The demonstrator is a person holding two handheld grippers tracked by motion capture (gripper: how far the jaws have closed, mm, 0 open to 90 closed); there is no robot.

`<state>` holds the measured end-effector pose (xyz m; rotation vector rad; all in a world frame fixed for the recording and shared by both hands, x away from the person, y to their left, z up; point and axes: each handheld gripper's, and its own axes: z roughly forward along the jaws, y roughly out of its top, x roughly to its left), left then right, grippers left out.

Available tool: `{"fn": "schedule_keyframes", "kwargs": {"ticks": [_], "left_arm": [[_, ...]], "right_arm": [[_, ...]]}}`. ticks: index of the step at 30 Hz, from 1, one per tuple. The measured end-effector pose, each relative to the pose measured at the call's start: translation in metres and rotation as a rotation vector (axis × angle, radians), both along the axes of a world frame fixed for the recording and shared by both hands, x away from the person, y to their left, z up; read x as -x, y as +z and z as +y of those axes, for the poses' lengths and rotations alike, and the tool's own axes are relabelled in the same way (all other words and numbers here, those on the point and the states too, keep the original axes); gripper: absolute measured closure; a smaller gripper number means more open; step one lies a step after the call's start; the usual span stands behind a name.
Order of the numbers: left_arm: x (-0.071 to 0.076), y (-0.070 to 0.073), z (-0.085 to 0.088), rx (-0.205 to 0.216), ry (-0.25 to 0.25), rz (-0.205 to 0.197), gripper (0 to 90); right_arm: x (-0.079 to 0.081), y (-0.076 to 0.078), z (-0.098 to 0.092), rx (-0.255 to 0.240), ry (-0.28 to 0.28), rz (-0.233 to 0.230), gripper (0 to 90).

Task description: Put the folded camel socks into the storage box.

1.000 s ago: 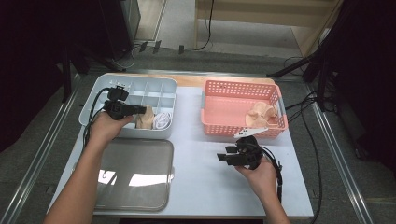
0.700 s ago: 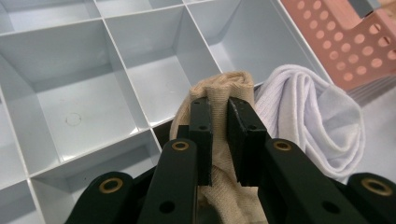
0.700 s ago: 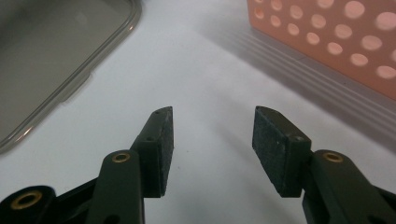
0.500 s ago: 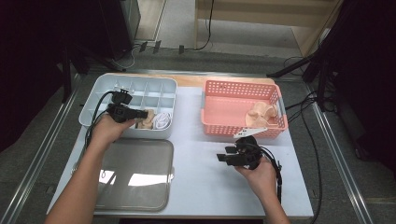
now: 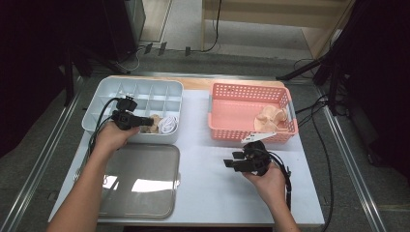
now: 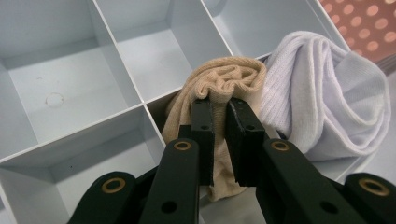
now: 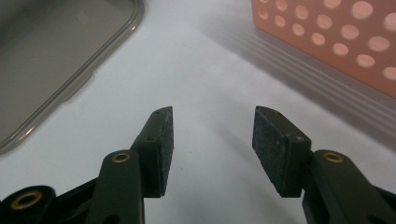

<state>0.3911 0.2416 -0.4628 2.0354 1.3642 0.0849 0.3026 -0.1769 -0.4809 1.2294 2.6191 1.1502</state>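
Note:
My left gripper (image 5: 145, 121) is shut on a rolled beige sock (image 6: 229, 77), its jaws pinching the fabric from both sides. The sock sits in a front compartment of the pale blue divided box (image 5: 145, 92), touching a rolled white sock (image 6: 322, 93) beside it. In the high view the beige sock (image 5: 154, 123) and the white sock (image 5: 168, 124) lie side by side near the box's front right corner. My right gripper (image 5: 229, 162) hovers low over the white table in front of the pink basket (image 5: 241, 92), open, with nothing between its pads (image 7: 163, 140).
More beige socks (image 5: 270, 118) lie in the basket's right end. A grey see-through lid (image 5: 140, 179) rests flat on the table in front of the divided box. Most compartments (image 6: 70, 88) of the box hold nothing. Cables trail from both grippers.
My left gripper has shifted slightly right and toward the box's front with the beige sock in it. The right gripper has not moved.

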Motion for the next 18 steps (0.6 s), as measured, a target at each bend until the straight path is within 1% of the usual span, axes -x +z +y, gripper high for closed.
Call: {"fn": "schedule_keyframes", "kwargs": {"ticks": [3,5,8,9,11,14,18], "left_arm": [[0.0,0.001,0.001,0.001,-0.002,0.002,81.7],[0.001,0.002,0.001,0.016,0.005,-0.001,80.7],[0.004,0.007,0.003,0.04,0.008,-0.017,78.4],[0.005,0.01,0.004,0.043,0.005,-0.023,78.1],[0.008,0.014,0.004,0.054,0.007,-0.042,76.4],[0.012,0.021,0.005,0.062,0.009,-0.063,73.0],[0.02,0.031,0.004,0.062,-0.007,-0.084,65.3]], "right_arm": [[0.0,0.0,0.0,-0.003,-0.001,-0.001,49.7],[0.0,0.001,-0.001,-0.004,-0.001,-0.002,49.7],[0.0,0.002,-0.002,-0.009,-0.004,-0.004,49.7],[-0.001,0.002,-0.002,-0.009,-0.004,-0.008,49.7],[-0.001,0.003,-0.002,-0.012,-0.006,-0.01,49.7],[-0.002,0.004,-0.003,-0.017,-0.006,-0.014,49.7],[-0.004,0.007,-0.004,-0.023,-0.006,-0.022,49.7]]}}
